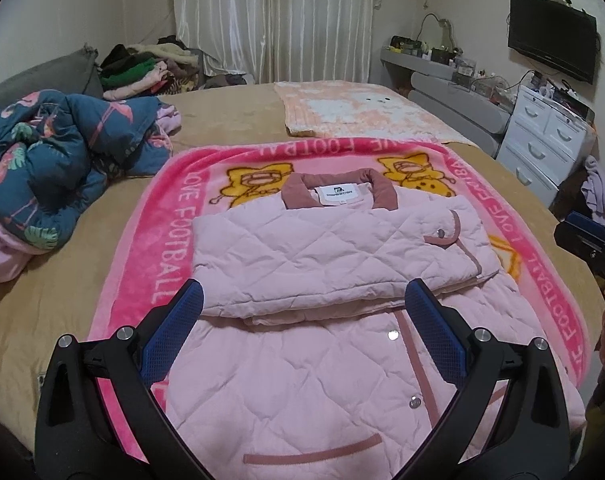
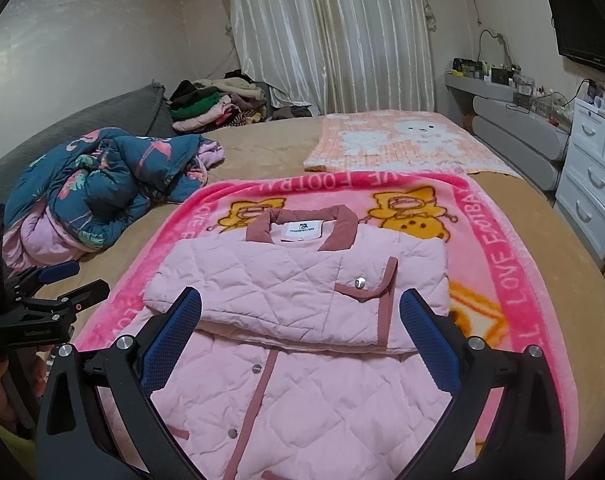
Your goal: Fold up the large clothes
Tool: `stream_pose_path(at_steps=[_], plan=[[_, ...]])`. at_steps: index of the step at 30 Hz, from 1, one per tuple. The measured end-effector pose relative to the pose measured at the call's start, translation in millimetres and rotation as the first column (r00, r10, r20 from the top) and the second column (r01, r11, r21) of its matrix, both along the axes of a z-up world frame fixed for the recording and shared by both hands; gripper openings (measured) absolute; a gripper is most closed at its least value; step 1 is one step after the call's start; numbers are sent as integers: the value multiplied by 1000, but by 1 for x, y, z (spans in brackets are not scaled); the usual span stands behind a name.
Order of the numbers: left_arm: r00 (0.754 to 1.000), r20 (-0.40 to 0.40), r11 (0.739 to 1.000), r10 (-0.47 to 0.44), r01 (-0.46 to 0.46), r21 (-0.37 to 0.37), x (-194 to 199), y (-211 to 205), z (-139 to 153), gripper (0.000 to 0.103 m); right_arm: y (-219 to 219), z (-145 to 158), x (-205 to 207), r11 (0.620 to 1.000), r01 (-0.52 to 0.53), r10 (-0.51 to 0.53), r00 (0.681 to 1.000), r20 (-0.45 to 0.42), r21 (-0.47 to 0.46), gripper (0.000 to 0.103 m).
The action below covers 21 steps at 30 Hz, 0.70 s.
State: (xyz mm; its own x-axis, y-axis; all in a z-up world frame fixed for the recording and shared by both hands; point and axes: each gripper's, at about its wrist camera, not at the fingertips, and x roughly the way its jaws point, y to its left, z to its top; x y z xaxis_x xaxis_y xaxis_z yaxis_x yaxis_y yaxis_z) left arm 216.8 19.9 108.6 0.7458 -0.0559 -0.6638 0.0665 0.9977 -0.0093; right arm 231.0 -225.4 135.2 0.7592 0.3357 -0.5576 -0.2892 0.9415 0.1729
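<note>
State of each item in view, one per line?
Jacket: flat on the blanket, sleeves folded across the chest, hem not yet folded up.
Blanket: spread flat.
Quilt: crumpled heap.
Clothes pile: unfolded.
Left gripper: open, empty.
Right gripper: open, empty.

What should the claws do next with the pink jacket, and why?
Probably lower both open claws, left and right, to grab the jacket at its near hem and fold it up toward the collar. The sleeves already lie folded across the chest; the bottom half is still flat.
</note>
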Motion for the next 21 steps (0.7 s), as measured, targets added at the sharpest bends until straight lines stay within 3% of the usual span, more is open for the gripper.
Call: stream_pose_path(at_steps=[21], plan=[[1000, 1, 1000, -19, 19, 9, -53, -10, -15, 95, -20, -17, -58, 1000, 8, -8, 1000, -9, -13, 99]])
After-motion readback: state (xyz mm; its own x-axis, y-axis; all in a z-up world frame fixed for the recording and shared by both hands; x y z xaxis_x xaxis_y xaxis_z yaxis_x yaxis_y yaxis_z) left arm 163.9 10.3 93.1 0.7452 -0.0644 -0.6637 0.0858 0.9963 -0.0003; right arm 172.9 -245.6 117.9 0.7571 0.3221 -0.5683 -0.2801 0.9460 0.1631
